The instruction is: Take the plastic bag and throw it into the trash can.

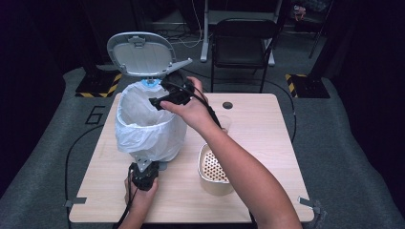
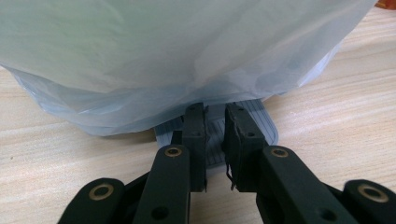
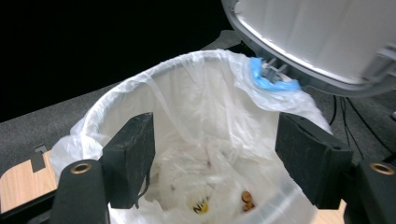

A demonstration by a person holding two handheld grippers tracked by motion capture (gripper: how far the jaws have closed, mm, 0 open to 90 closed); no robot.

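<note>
While the left gripper [image 1: 144,172] sits low at the near edge of the pale wooden table [image 1: 267,143], its black jaws are drawn in narrow, almost together, and rest down on the grey ribbed foot pedal [image 2: 254,119] that sticks out from the base of the small pedal bin [image 1: 148,126]. From the left gripper view, I can see the jaw tips lie on top of the pedal's ridged face, right under the bulge of the translucent white plastic liner bag [image 2: 154,65] that drapes over the bin's sides. Nothing is clamped between those jaws.

The bin stands on the left half of the table, and its rounded grey lid [image 1: 141,53] is tipped up and back behind the opening. A blue tie of the liner [image 3: 268,79] shows at the hinge side.

The right gripper [image 1: 169,98] hangs over the bin's open mouth, its jaws spread wide with nothing between them. Looking along it in the right gripper view, the liner's inside holds crumpled clear wrapping, a scrap with yellow print and a few small brown bits [image 3: 246,198] at the bottom.

To the right of the bin, just beside the person's right forearm [image 1: 248,176], stands a beige container with a perforated insert [image 1: 215,169], close to the table's front edge.
</note>
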